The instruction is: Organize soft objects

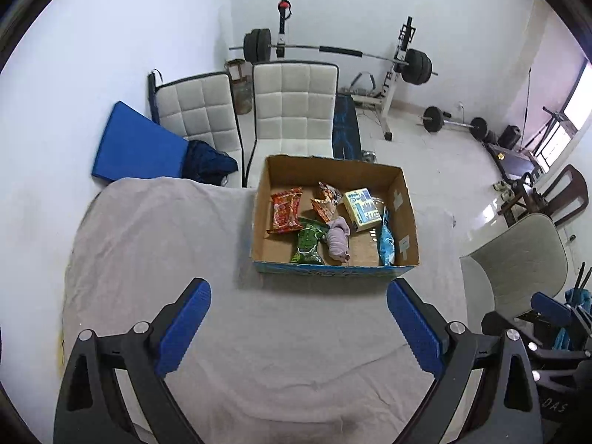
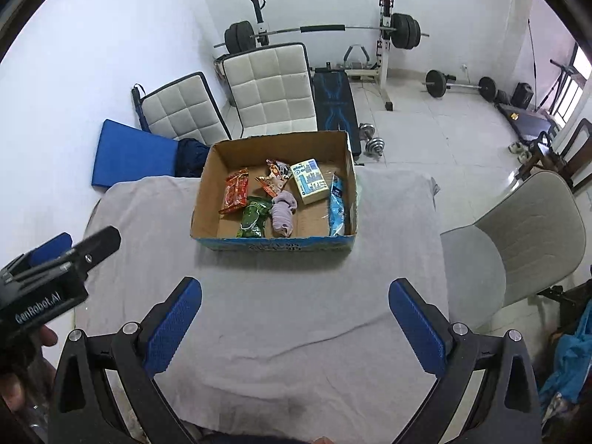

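An open cardboard box (image 1: 405,203) (image 2: 207,185) stands on the grey-clothed table (image 1: 155,259) (image 2: 281,314). In it lie a red snack pack (image 1: 285,210) (image 2: 235,196), a green pack (image 1: 308,242) (image 2: 253,218), an orange pack (image 1: 325,199) (image 2: 275,177), a lilac sock (image 1: 338,240) (image 2: 283,211), a pale tissue pack (image 1: 362,209) (image 2: 310,181) and a blue pouch (image 1: 386,240) (image 2: 337,207). My left gripper (image 1: 299,329) is open and empty, in front of the box. My right gripper (image 2: 295,323) is open and empty, also in front of the box.
Two white padded chairs (image 1: 292,111) (image 2: 270,88) stand behind the table, a blue mat (image 1: 137,148) at the left wall, a barbell rack (image 1: 333,51) behind. A grey chair (image 2: 518,244) stands at the table's right. The left gripper's body (image 2: 44,281) shows at the right view's left edge.
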{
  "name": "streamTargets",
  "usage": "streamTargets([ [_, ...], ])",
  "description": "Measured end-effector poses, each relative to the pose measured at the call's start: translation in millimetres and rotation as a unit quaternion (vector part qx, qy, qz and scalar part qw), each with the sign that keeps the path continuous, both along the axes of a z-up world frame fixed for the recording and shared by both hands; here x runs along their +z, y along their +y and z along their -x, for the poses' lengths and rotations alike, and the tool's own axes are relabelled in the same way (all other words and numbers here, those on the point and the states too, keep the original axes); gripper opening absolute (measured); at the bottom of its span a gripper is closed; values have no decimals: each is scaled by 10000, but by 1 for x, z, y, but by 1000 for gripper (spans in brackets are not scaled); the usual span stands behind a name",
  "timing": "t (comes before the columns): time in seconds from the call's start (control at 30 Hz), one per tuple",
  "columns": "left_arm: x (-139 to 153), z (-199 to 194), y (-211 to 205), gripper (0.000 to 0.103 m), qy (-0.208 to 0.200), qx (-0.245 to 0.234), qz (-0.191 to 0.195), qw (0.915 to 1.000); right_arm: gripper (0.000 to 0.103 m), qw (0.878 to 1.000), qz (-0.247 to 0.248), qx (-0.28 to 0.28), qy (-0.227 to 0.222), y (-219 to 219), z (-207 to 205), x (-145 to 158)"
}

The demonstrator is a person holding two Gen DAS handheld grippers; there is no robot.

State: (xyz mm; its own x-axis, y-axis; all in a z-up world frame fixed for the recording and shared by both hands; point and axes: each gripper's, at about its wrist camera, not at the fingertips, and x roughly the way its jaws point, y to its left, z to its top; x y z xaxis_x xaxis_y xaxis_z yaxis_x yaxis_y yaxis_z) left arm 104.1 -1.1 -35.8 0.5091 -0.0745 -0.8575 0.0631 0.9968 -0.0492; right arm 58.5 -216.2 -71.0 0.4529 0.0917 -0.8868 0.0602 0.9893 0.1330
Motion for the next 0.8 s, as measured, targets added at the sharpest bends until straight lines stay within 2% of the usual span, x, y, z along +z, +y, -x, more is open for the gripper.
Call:
streamTargets([
  [0.23,21,24,1,98,-168,-30,22,9999,103,10000,-16,1,-31,-1,26,17],
  [0.6,33,23,-6,98,-488,-7,-49,9988,103,9981,286,-153,-520,-3,13,46],
  [0.8,37,23,-5,98,-574,30,-61,9983,103,9971,387,-224,-623,-8,6,53],
])
